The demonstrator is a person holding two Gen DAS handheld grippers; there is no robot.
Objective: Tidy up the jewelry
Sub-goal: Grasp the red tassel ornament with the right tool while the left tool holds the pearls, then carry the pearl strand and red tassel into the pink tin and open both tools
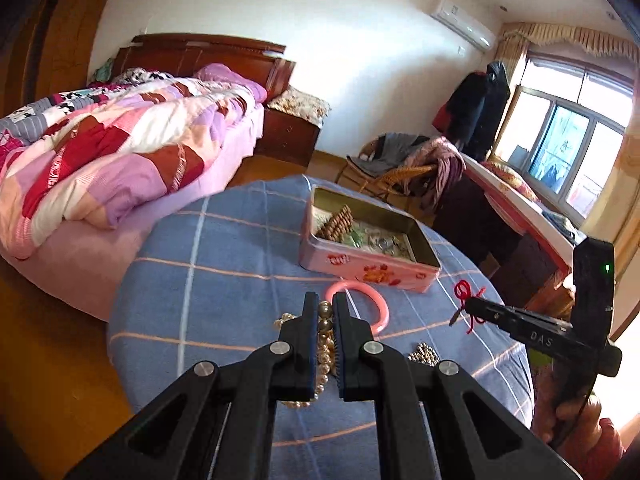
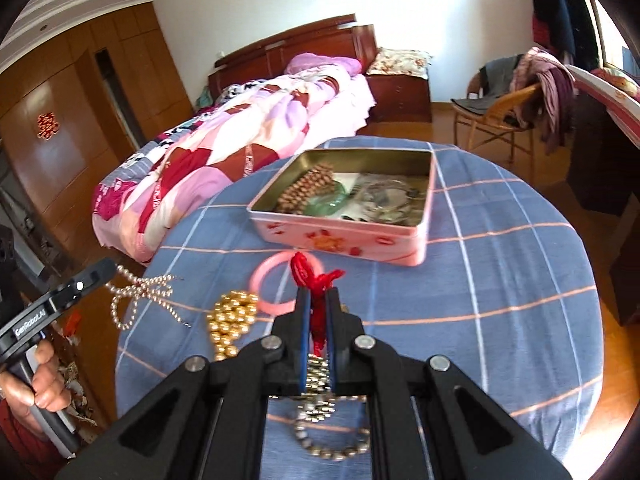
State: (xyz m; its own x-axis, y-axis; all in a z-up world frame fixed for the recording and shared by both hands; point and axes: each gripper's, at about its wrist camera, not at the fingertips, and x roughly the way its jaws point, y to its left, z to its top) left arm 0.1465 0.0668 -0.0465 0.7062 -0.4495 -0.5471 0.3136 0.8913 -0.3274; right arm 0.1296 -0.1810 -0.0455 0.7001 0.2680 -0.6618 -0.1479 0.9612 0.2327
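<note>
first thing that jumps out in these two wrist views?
The open pink tin, full of beads and bangles, sits mid-table on the blue checked cloth. In front of it, the right claw is shut on a red cord, beside a pink bangle; the left claw is closed on a pearl strand.

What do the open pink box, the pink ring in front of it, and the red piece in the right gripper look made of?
Pink box: likely tin; its bare inner walls have a dull gold metallic sheen and the outside is printed. Pink ring: probably plastic or resin, smooth, opaque and even in colour. Red piece: knotted cord or thread, matte and fibrous, pinched in the right gripper.
</note>
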